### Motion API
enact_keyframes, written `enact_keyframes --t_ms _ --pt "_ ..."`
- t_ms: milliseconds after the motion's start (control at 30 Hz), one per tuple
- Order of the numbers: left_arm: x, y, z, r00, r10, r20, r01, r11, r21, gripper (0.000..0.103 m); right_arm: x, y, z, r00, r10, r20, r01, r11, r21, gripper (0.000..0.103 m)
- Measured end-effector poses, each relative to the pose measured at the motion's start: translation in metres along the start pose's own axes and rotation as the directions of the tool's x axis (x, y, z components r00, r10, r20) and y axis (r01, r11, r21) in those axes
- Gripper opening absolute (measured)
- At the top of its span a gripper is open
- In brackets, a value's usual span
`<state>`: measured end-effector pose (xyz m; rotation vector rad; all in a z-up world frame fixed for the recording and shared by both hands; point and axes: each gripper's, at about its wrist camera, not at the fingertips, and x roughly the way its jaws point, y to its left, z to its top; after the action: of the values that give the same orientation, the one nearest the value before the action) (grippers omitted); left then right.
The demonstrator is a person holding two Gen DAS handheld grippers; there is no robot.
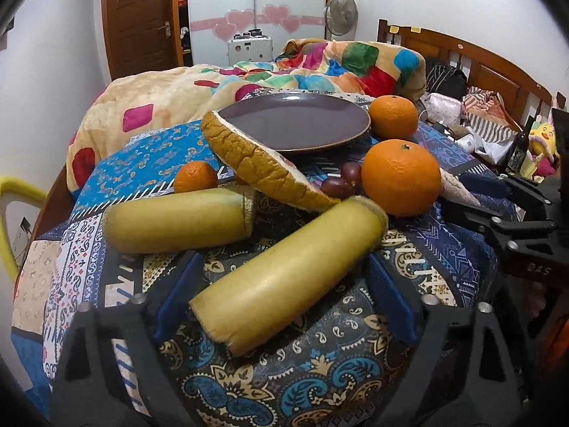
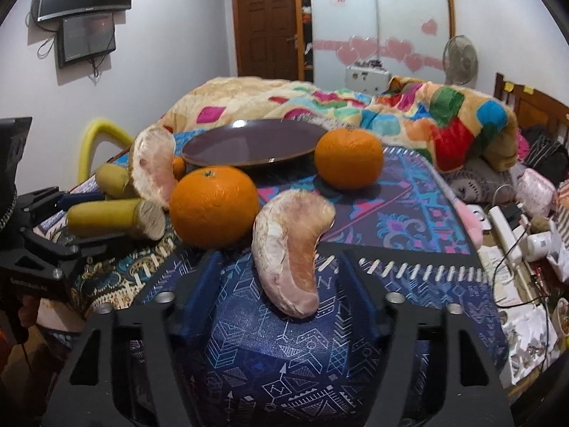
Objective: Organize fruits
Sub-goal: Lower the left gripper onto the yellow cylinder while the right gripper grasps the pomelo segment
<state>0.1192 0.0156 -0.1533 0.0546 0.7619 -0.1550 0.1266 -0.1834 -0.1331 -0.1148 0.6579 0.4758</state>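
Observation:
A dark purple plate [image 1: 295, 121] [image 2: 254, 142] lies empty on the patterned cloth. Two yellow sugarcane pieces lie in front of it; the near one [image 1: 284, 277] lies between the open fingers of my left gripper [image 1: 284, 281]. The other [image 1: 177, 220] is to its left. A pomelo wedge [image 1: 259, 163] leans on the plate's rim. A peeled pomelo segment [image 2: 291, 252] lies between the open fingers of my right gripper [image 2: 281, 277]. Oranges sit nearby: a big one [image 1: 402, 178] [image 2: 215, 206], one by the plate [image 1: 393, 115] [image 2: 350, 158], a small one [image 1: 195, 176]. Dark grapes [image 1: 343, 179] lie beside the big orange.
A colourful blanket [image 1: 320, 67] is heaped behind the plate. Clutter with cables and boxes [image 2: 526, 231] lies at the right by the wooden headboard [image 1: 462, 57]. A yellow chair back [image 2: 99, 135] stands at the left edge.

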Motion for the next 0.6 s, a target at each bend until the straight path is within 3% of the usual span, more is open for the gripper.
enact_keyframes --t_ms 133,200,233,500,600 --pt "-0.004 0.002 -0.002 1.0 0.008 -0.01 -0.008 1.0 -0.013 0.073 0.001 -0.003 -0.001 1.0 0.005 -0.006 -0.005 1.0 -0.001 0.05" --pt "-0.005 0.001 -0.002 1.0 0.013 -0.014 -0.013 1.0 -0.021 0.069 -0.001 -0.004 0.0 1.0 0.006 -0.012 -0.006 1.0 0.001 0.036" --pt "-0.006 0.001 -0.003 1.0 0.016 -0.017 -0.017 1.0 -0.027 0.067 -0.002 -0.007 -0.001 1.0 0.021 -0.019 -0.02 1.0 0.009 0.035" --pt "-0.019 -0.009 -0.008 0.999 0.025 -0.042 -0.026 0.999 -0.023 0.05 -0.014 -0.015 -0.006 0.999 -0.004 -0.035 0.005 1.0 0.01 0.033" --pt "-0.025 -0.015 -0.009 0.998 -0.003 -0.062 0.002 1.0 -0.02 0.046 -0.02 -0.02 -0.009 0.999 -0.009 -0.04 0.01 1.0 0.017 0.033"
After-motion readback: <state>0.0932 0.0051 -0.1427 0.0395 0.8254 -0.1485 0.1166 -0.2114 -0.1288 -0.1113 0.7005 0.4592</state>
